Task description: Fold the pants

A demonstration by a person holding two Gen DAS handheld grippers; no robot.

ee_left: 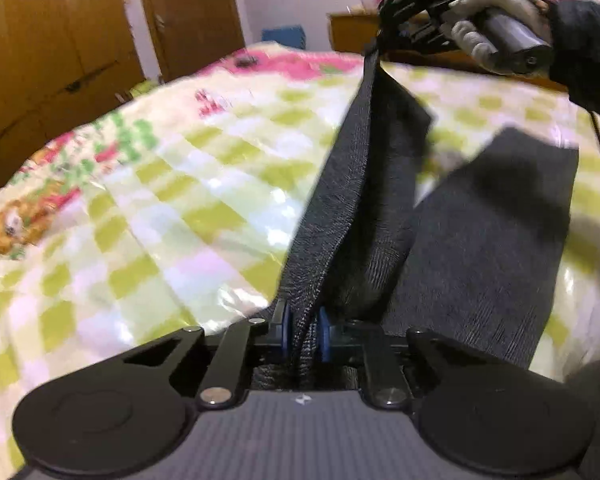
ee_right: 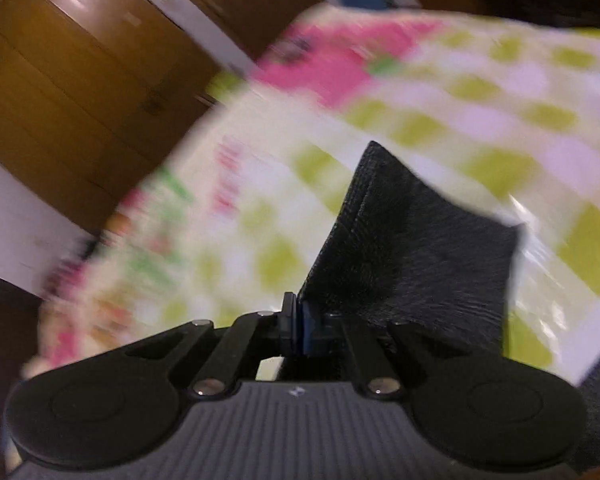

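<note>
Dark grey knit pants (ee_left: 488, 248) lie on a bed, one leg flat on the right. The other leg's edge (ee_left: 340, 200) is lifted and stretched taut between my two grippers. My left gripper (ee_left: 303, 334) is shut on the near end of that edge, blue pads pressing the fabric. At the top right of the left wrist view, a gloved hand holds my right gripper (ee_left: 384, 28), shut on the far end. In the blurred right wrist view, my right gripper (ee_right: 300, 330) pinches a corner of the pants (ee_right: 412, 256), which fans out to the right.
The bed has a green, white and pink checked cover (ee_left: 180, 208) with cartoon prints. Brown wooden wardrobe doors (ee_left: 52, 52) stand behind it on the left. A blue box (ee_left: 282, 36) and a wooden headboard (ee_left: 350, 34) lie at the far end.
</note>
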